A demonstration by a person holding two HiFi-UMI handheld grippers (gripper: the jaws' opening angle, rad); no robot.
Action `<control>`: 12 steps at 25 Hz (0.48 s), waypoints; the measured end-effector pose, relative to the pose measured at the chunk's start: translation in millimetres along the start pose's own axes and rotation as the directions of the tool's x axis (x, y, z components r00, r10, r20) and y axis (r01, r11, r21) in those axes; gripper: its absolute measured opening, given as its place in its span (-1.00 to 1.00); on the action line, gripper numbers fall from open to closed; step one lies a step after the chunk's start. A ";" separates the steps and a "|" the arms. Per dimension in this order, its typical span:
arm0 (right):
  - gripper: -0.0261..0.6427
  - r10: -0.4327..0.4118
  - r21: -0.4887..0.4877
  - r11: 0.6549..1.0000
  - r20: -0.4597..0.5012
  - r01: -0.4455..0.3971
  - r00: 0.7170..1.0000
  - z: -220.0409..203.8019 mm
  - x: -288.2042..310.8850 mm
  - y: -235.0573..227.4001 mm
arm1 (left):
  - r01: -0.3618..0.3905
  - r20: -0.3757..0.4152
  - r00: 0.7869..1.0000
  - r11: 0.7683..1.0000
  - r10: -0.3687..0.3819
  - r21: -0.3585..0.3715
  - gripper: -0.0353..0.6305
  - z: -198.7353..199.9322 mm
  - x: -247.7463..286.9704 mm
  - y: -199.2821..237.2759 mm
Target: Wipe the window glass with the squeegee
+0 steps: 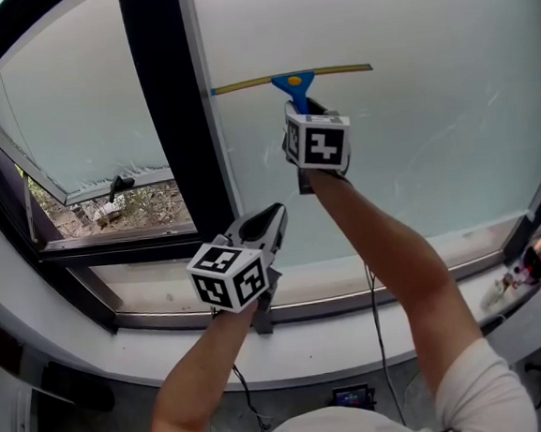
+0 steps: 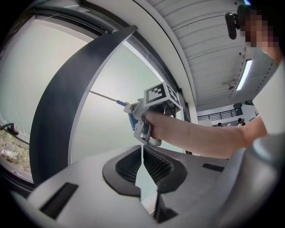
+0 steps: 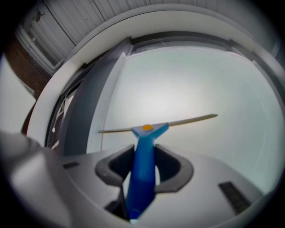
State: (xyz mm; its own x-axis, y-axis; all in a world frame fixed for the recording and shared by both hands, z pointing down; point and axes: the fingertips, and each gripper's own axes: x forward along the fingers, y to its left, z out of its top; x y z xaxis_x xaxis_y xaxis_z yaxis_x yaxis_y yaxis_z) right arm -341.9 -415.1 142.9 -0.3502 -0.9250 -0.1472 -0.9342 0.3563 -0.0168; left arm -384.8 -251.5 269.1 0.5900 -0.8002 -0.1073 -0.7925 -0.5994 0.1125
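- We have the right gripper (image 3: 143,153) pinching the blue handle of the squeegee (image 1: 291,79). Its jaws press on the handle from both sides, and the handle runs straight out between them.
- The squeegee sits in the upper centre of the head view, on the window glass (image 1: 421,112). The blade's edge looks to be against the pane, though we cannot confirm contact.
- The blade's long axis runs almost level across the frame, with its right tip a touch higher. The handle drops from the middle of the blade down into the right gripper, so the tool lies directly above and ahead of the jaws.
- The left tip of the blade ends just beside the dark window post (image 1: 171,106). Most of the bare glass lies below the blade, toward the sill (image 1: 371,291).
- We judge that a downward pull, keeping the blade level, is what comes next.
- The left gripper (image 2: 142,156) has its jaws pressed together on nothing. It hangs at the lower left near the sill, well apart from the squeegee, so the right hand is the nearer one and does the work.
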 end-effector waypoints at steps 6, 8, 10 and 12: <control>-0.47 -0.004 0.001 1.000 -0.022 0.004 1.000 -18.4 1.4 -1.1 | -0.004 -0.013 1.000 1.000 0.004 -0.017 -0.79 -11.3 0.3 4.4; -0.47 -0.006 0.001 1.000 -0.030 0.006 1.000 -24.8 1.5 -1.5 | -0.004 -0.016 1.000 1.000 0.004 -0.023 -0.79 -14.5 -0.1 5.5; -0.47 -0.009 0.002 1.000 -0.040 0.009 0.999 -31.6 1.3 -1.9 | -0.005 -0.019 1.000 1.000 0.004 -0.029 -0.79 -17.9 -0.8 6.6; -0.47 -0.009 0.003 1.000 -0.048 0.009 0.999 -37.8 1.5 -1.9 | -0.006 -0.022 1.000 0.999 0.005 -0.034 -0.79 -21.3 -1.3 7.9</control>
State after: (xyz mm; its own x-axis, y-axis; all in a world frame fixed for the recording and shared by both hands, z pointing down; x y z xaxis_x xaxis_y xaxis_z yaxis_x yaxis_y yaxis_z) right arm -343.2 -422.1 180.1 -0.3449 -0.9334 -0.0991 -0.9371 0.3485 -0.0211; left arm -388.5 -255.6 291.2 0.5892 -0.8036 -0.0845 -0.7903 -0.5949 0.1468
